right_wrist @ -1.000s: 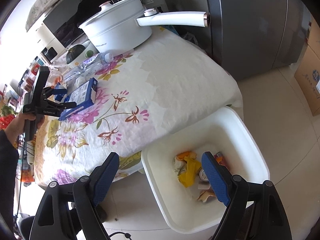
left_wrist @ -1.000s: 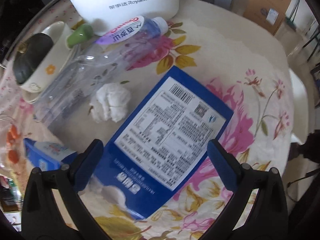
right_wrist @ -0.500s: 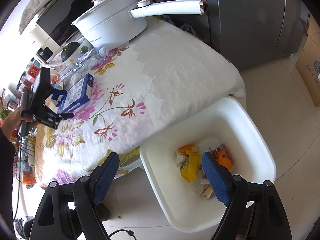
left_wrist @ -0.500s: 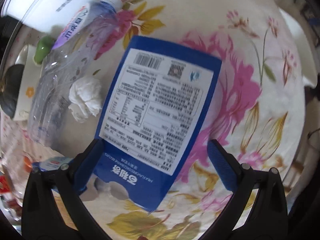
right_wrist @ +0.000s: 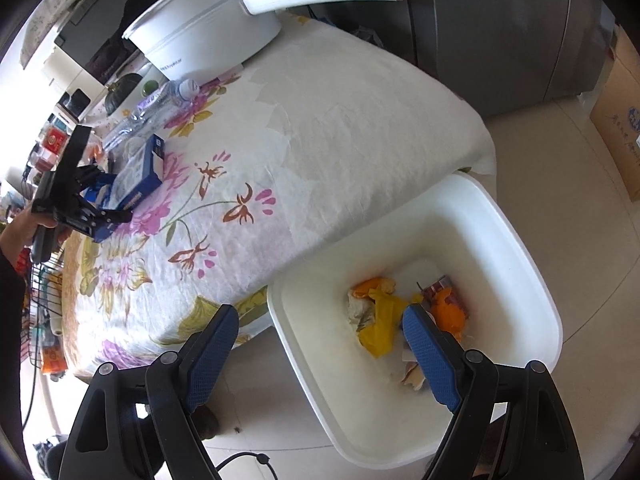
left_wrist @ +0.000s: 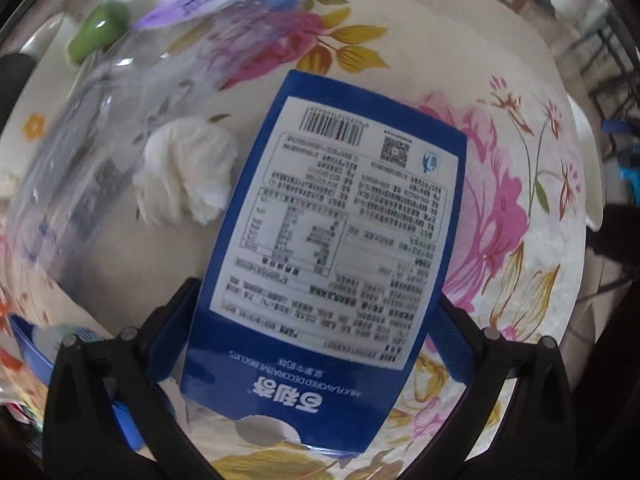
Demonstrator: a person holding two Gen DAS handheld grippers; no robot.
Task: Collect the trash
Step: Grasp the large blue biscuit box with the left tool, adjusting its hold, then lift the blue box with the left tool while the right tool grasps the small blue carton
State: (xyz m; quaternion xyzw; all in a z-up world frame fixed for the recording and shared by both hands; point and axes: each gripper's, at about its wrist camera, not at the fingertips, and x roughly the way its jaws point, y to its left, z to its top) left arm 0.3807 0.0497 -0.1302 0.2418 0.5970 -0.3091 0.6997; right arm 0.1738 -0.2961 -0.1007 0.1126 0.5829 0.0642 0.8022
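Note:
A flat blue biscuit box (left_wrist: pixel 332 232) lies on the floral tablecloth, label up. My left gripper (left_wrist: pixel 316 332) is open, its fingers on either side of the box's near end, apart from its edges or barely touching. A crumpled white tissue (left_wrist: pixel 184 172) and an empty clear plastic bottle (left_wrist: pixel 132 92) lie left of the box. The box also shows in the right wrist view (right_wrist: pixel 140 176). My right gripper (right_wrist: pixel 320 356) is open and empty, above the floor by the white trash bin (right_wrist: pixel 520 240), which holds orange and yellow scraps.
A white electric pot (right_wrist: pixel 208 36) with a long handle stands at the table's far end. A green-capped item (left_wrist: pixel 96 36) and a bowl sit beyond the bottle. A small blue carton (left_wrist: pixel 36 344) lies at my left. A grey fridge (right_wrist: pixel 500 20) and a cardboard box (right_wrist: pixel 616 112) flank the bin.
My left gripper has moved forward and down over the blue box, so its fingers now straddle the near end. The right gripper has barely moved.

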